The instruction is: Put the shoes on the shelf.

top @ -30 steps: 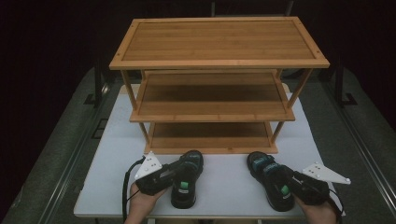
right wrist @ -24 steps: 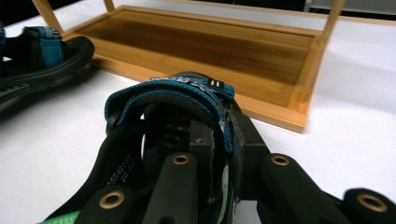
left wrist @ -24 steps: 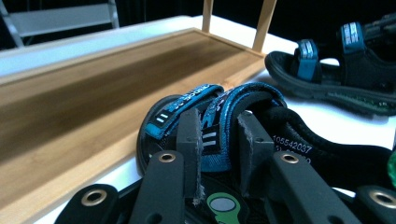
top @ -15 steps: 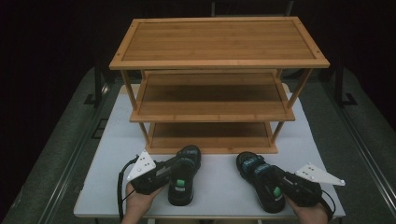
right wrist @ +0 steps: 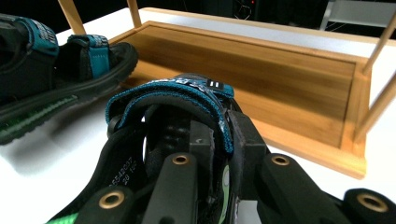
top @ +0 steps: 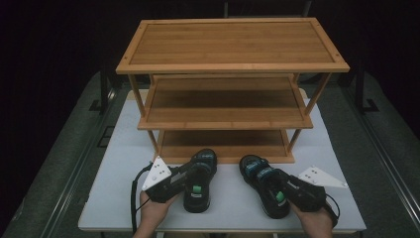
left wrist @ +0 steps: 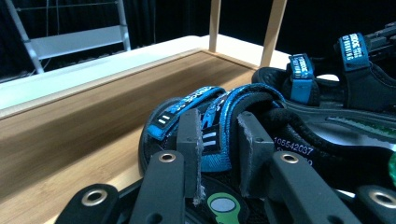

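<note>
**Both sandals gripped before the bare rack**

Your left hand-held gripper (left wrist: pixel 215 140) clamps the blue strap of the left black sandal (top: pixel 200 178), lower centre on the white table (top: pixel 124 163). Your right hand-held gripper (right wrist: pixel 219 140) pinches the right black sandal (top: pixel 262 183) strap. The three-tier bamboo rack (top: pixel 225 119) holds nothing. Insole print reads "105542037".

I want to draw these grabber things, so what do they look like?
Each of the two tongs, the left tongs and the right tongs, has a black body with a pale grey three-cornered plate dotted with small holes. A black cable loops from the left one. Up close, the pads are dark grey slabs on black arms with brass-ringed rivets.
</note>
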Available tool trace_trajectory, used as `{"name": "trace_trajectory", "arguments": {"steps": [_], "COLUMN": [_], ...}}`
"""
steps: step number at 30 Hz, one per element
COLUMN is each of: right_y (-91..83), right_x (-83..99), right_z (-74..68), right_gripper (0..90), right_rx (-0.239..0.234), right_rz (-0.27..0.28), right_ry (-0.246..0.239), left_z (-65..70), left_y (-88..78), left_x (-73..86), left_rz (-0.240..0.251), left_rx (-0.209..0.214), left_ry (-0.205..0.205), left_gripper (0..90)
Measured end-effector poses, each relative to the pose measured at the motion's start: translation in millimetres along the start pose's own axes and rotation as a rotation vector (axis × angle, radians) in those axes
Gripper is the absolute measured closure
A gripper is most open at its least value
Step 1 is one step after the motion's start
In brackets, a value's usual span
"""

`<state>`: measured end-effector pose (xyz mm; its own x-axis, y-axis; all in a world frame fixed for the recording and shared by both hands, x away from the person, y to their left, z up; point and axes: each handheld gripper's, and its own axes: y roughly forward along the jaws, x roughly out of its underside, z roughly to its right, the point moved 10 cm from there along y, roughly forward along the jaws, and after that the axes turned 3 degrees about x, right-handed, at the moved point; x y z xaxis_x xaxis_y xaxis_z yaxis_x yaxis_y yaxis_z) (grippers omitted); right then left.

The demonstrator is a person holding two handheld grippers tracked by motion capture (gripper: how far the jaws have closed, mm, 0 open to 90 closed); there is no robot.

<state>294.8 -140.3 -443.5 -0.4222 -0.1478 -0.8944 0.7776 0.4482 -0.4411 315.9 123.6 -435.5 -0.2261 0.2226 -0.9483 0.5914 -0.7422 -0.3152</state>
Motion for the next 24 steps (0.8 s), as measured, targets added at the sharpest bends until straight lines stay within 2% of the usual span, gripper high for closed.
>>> {"name": "trace_trajectory", "arguments": {"steps": [2,7,9,14,17,18,19,20,21,22,24], "right_y": [5.0,17.1,19.4,32.8,47.5,47.5,55.7,59.6,59.6,67.1,69.3], "right_x": [-3.2,-7.5,-8.1,-13.9,-17.6,-17.6,-18.9,-19.6,-19.6,-22.0,-22.8], "right_z": [-2.4,-5.1,-5.4,-3.9,-1.9,-1.9,-1.3,-0.7,-0.7,0.2,0.5], "right_gripper": [80.4,80.4,80.4,80.4,80.3,80.3,80.3,80.3,80.3,80.3,80.3], "right_rx": [0.003,0.023,0.024,0.058,0.087,0.087,0.099,0.105,0.105,0.128,0.133], "right_rz": [0.002,0.002,0.0,0.0,0.0,0.0,-0.003,-0.005,-0.005,-0.003,-0.003], "right_ry": [-0.006,-0.027,-0.028,-0.053,-0.056,-0.056,-0.053,-0.054,-0.054,-0.046,-0.045], "left_z": [-1.7,-5.6,-7.1,-14.0,-18.0,-19.2,-21.3,-21.3,-22.5,-23.8,-24.9], "left_y": [2.8,11.5,13.8,28.9,39.2,42.6,49.0,49.0,52.0,55.5,60.3], "left_x": [0.9,3.0,2.6,-1.0,-2.3,-2.3,-2.0,-2.0,-1.6,-1.3,-1.1], "left_rz": [0.001,-0.007,-0.004,0.003,0.006,0.006,0.006,0.006,0.006,0.007,0.007], "left_rx": [0.0,-0.017,-0.022,-0.036,-0.051,-0.058,-0.064,-0.064,-0.065,-0.065,-0.067], "left_ry": [-0.008,0.017,0.013,0.027,0.044,0.05,0.06,0.06,0.064,0.062,0.074], "left_gripper": [73.6,73.6,73.6,73.5,73.6,73.6,73.5,73.5,73.5,73.5,73.5]}}
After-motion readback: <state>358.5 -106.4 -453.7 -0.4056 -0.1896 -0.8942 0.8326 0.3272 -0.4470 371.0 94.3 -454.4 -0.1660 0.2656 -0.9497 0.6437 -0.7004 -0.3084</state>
